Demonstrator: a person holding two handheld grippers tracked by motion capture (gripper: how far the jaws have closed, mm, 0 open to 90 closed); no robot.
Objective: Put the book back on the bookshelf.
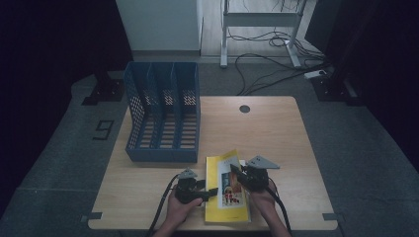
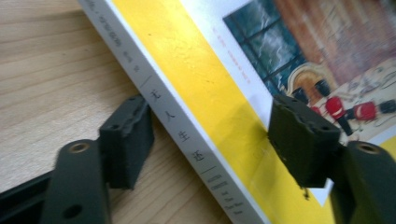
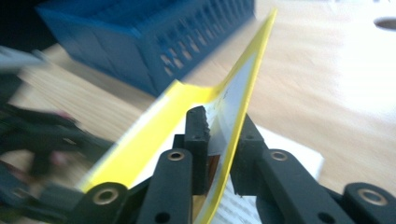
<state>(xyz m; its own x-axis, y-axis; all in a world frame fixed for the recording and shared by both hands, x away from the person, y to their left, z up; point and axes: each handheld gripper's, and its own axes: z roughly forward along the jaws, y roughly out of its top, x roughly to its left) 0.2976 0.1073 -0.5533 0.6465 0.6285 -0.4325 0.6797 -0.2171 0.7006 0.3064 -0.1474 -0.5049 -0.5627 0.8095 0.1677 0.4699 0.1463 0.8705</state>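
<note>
A yellow book (image 1: pixel 213 200) with a picture on its front lies near the table's front edge. My left gripper (image 1: pixel 210 192) lies low at the book's left side. In the left gripper view its jaws stand open astride the white spine (image 2: pixel 177 126): one pad (image 2: pixel 126 140) is on the table side and the other (image 2: pixel 301 140) over the cover. My right gripper (image 1: pixel 238 174) is shut on the front cover (image 3: pixel 243 79), which curves up off the pages, with one pad (image 3: pixel 196 135) on each face. The left gripper (image 3: pixel 42 140) shows blurred in the right gripper view.
A blue three-slot file holder (image 1: pixel 163 118) stands on the wooden table (image 1: pixel 276 143) just behind the book, its open slots facing the front. A round cable hole (image 1: pixel 244 109) sits at the far middle. Cables and a desk frame lie on the floor beyond.
</note>
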